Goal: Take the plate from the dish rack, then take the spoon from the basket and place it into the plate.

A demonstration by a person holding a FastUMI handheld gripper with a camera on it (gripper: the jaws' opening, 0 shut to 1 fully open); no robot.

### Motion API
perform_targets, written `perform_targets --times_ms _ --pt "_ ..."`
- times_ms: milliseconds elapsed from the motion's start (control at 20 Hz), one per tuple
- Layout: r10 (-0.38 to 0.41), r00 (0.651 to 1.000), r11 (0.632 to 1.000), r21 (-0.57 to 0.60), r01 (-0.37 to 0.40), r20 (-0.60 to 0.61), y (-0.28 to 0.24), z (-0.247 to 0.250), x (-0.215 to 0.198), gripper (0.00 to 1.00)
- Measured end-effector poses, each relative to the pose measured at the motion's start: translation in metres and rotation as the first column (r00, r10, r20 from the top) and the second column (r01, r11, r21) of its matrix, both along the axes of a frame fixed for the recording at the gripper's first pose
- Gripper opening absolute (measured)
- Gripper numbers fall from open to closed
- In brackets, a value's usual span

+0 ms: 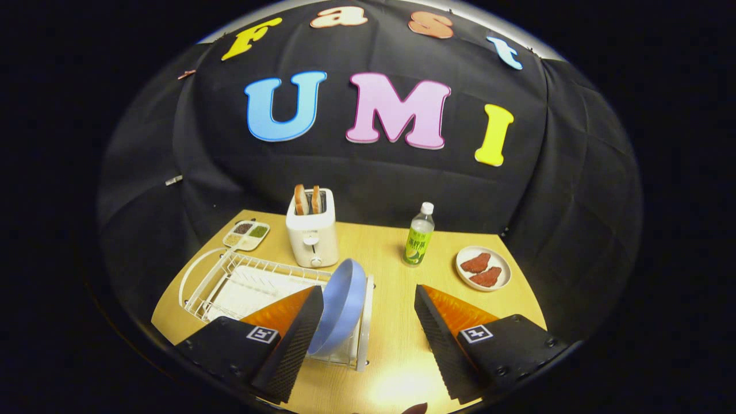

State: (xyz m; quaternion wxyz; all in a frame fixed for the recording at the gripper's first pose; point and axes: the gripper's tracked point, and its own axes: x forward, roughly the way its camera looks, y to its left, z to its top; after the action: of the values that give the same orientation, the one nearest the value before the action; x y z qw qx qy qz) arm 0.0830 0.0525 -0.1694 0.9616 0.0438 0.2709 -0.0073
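A blue plate (343,306) stands on edge in the right end of the white wire dish rack (230,279) on the wooden table. My gripper (368,339) is open, well above the table. Its left finger (290,345) sits just left of the plate's rim, and the right finger (445,345) is well off to the plate's right. The plate lies between the fingers near the left one, and I cannot tell whether that finger touches it.
A white toaster (312,233) with two bread slices stands behind the rack. A small divided tray (246,234) lies to its left. A green-labelled bottle (418,237) and a small plate with two meat pieces (483,268) stand on the right.
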Motion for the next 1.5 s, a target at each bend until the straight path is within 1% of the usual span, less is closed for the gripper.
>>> perform_targets --times_ms 200,300,350,400,450,500,600,750,900,1050,1150,1300,1500 --pt "-0.015 0.990 0.999 0.046 0.022 -0.144 0.018 -0.049 0.017 0.98" --pt "-0.028 0.980 0.997 0.063 0.041 -0.195 0.025 -0.070 0.021 0.95" --pt "-0.036 0.976 0.997 0.064 0.051 -0.213 0.027 -0.079 0.022 0.89" --pt "-0.046 0.971 0.996 0.060 0.062 -0.233 0.028 -0.088 0.023 0.85" --pt "-0.053 0.968 0.996 0.054 0.069 -0.246 0.028 -0.093 0.023 0.74" --pt "-0.060 0.964 0.996 0.045 0.074 -0.259 0.028 -0.100 0.024 0.69" --pt "-0.078 0.957 0.997 0.006 0.083 -0.280 0.026 -0.107 0.024 0.49" --pt "-0.112 0.951 0.994 -0.047 0.103 -0.288 0.025 -0.103 0.026 0.36" --pt "-0.143 0.953 0.989 -0.078 0.127 -0.266 0.024 -0.090 0.034 0.33" --pt "-0.161 0.965 0.981 -0.140 0.133 -0.206 0.016 -0.071 0.047 0.29" --pt "-0.174 0.969 0.976 -0.158 0.147 -0.174 0.011 -0.062 0.049 0.28" --pt "-0.187 0.969 0.980 -0.095 0.174 -0.160 0.004 -0.052 0.042 0.28" --pt "-0.172 0.974 0.985 0.000 0.174 -0.146 -0.002 -0.035 0.024 0.28"
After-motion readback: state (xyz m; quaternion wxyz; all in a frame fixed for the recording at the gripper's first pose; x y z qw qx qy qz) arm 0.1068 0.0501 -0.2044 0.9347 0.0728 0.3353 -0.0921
